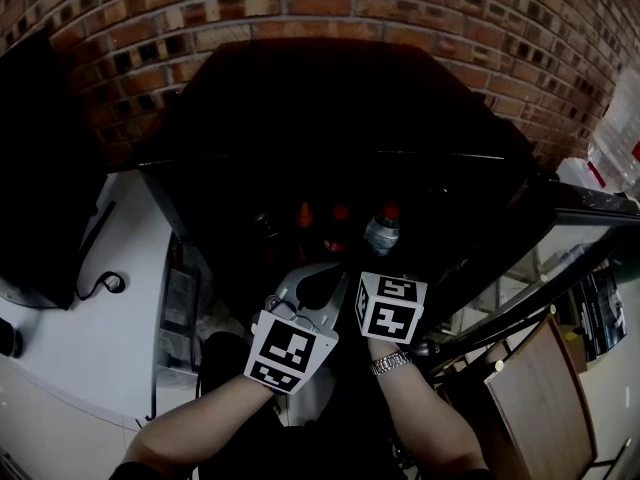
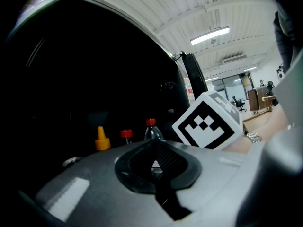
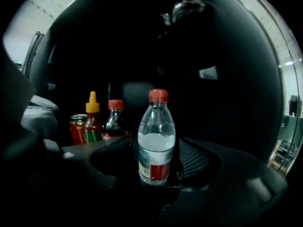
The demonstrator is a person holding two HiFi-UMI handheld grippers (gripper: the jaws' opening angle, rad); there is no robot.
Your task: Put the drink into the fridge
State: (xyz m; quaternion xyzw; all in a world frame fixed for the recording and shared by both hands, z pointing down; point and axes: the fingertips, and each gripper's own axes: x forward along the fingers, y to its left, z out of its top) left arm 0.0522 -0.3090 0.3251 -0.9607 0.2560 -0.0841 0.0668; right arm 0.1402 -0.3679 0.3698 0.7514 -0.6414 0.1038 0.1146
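Observation:
A clear water bottle (image 3: 155,141) with a red cap and a red-and-white label stands upright between the jaws of my right gripper (image 3: 154,170), which is shut on it. In the head view the bottle (image 1: 381,231) is held just inside the dark open fridge (image 1: 330,118), ahead of the right gripper (image 1: 377,256). My left gripper (image 1: 314,286) hovers close to the left of it. Its jaws are shut with nothing between them (image 2: 154,163), and the water bottle (image 2: 152,129) shows just beyond them.
Inside the fridge stand a yellow-capped sauce bottle (image 3: 92,122), a dark cola bottle (image 3: 113,121) and a red can (image 3: 77,127). The fridge door (image 1: 575,213) hangs open at right. A white counter (image 1: 90,308) lies left, a brick wall (image 1: 330,8) behind.

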